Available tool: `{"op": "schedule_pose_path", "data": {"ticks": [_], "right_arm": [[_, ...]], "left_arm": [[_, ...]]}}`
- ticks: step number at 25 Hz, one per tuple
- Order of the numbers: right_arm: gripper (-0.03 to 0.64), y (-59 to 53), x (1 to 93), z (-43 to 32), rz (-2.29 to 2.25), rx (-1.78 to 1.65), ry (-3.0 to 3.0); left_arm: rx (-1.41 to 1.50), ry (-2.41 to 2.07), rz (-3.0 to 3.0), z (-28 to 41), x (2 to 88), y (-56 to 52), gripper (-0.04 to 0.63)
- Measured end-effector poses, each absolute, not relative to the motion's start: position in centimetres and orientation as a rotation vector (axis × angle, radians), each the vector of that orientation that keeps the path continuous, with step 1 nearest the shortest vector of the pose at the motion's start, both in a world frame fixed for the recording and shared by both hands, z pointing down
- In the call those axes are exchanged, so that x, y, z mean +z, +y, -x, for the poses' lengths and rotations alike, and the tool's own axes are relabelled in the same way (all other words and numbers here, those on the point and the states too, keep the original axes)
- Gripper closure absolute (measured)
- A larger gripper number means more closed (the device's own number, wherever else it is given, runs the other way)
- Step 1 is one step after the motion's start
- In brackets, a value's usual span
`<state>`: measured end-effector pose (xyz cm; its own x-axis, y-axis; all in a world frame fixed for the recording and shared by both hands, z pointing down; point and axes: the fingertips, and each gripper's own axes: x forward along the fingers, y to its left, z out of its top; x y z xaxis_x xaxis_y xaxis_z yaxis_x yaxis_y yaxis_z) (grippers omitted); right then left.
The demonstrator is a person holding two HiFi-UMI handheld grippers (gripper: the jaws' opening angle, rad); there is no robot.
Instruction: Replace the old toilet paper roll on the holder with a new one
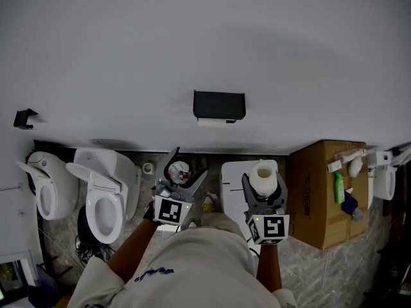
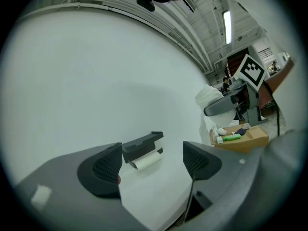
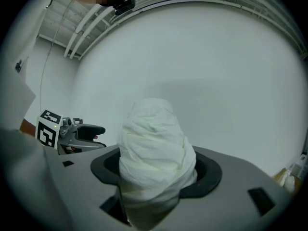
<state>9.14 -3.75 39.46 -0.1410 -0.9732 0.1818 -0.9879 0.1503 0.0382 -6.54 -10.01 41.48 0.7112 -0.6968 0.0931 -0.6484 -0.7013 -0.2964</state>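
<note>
Head view: R gripper [image 1: 264, 190] clamped on new roll [image 1: 264, 172], a soft, crinkled white cylinder w/ hollow core, well apart from the wall holder [image 1: 219, 103], a black boxy hood. Old roll [image 1: 215, 122] shows as a thin white sliver under it. L gripper [image 1: 188, 172] jaws apart, nothing between; mesh-textured black pads [image 2: 107, 166]. Blue shirt print too small to read.
</note>
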Motion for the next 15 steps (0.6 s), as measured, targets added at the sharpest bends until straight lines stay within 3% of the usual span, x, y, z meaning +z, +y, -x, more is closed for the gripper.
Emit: {"op": "schedule_pose_path", "data": {"ticks": [15], "right_arm": [[0.310, -6.5, 41.1, -11.2, -1.899, 0.165, -2.262]], "left_arm": [[-0.756, 0.836, 2.381, 0.8, 50.9, -16.2, 0.204]]}}
